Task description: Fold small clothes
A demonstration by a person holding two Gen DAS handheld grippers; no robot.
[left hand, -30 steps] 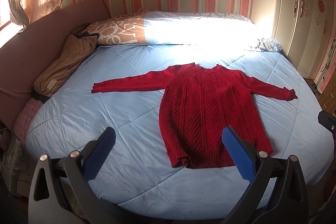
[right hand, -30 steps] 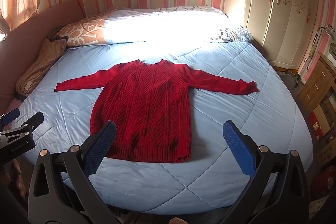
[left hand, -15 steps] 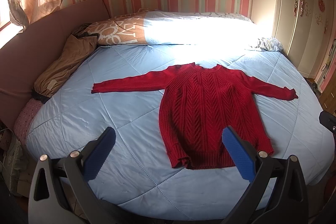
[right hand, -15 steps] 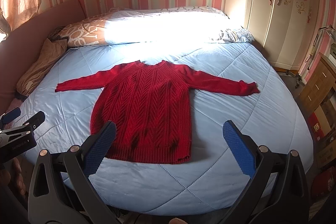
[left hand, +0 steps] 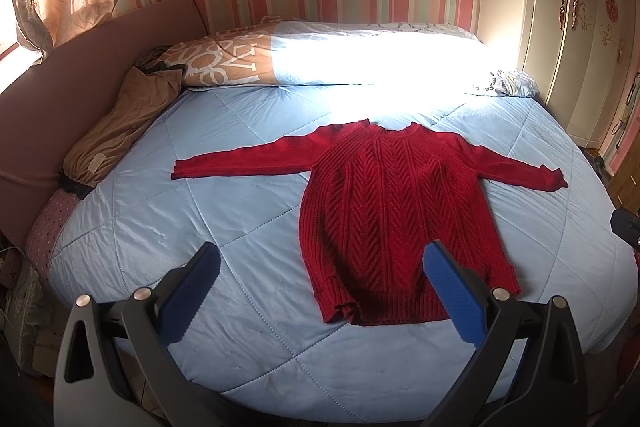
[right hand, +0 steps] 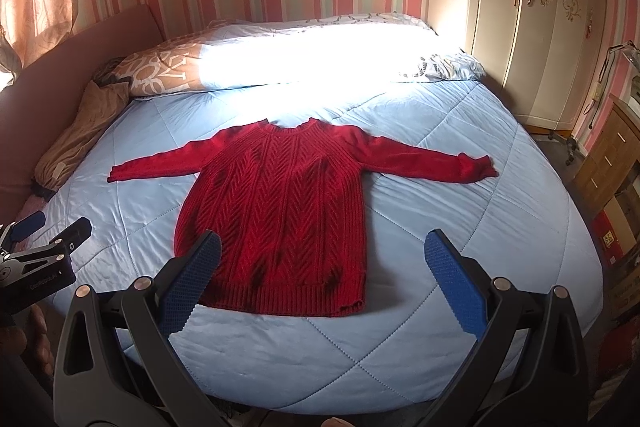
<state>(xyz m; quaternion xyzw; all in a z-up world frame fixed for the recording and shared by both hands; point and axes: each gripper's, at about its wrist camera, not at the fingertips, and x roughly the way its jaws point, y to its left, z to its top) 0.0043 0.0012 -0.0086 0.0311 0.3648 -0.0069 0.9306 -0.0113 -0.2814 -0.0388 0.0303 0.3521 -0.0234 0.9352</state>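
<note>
Sweater: a red cable-knit sweater (left hand: 396, 211) lies flat on the bed, collar toward the pillows, hem toward the cameras, and both sleeves are spread wide.
Bed: a pale blue quilt (left hand: 224, 195) covers it; sunlight washes out the far end.
Left gripper: the left gripper (left hand: 320, 287) hangs above the near edge of the bed with its blue pads (left hand: 190, 293) spread wide and nothing between them; the sweater's hem sits beyond its right finger.
Right gripper: the right gripper (right hand: 320, 283) hovers over the hem, jaws wide apart, empty, clear of the knit.
Pillows: a patterned pillow (right hand: 168, 71) lies at the head of the bed.
Brown cloth: a bundled brown cloth (left hand: 120, 127) lies along the left side by the headboard.
Wardrobe: a cream wardrobe (right hand: 536, 11) stands on the right.
</note>
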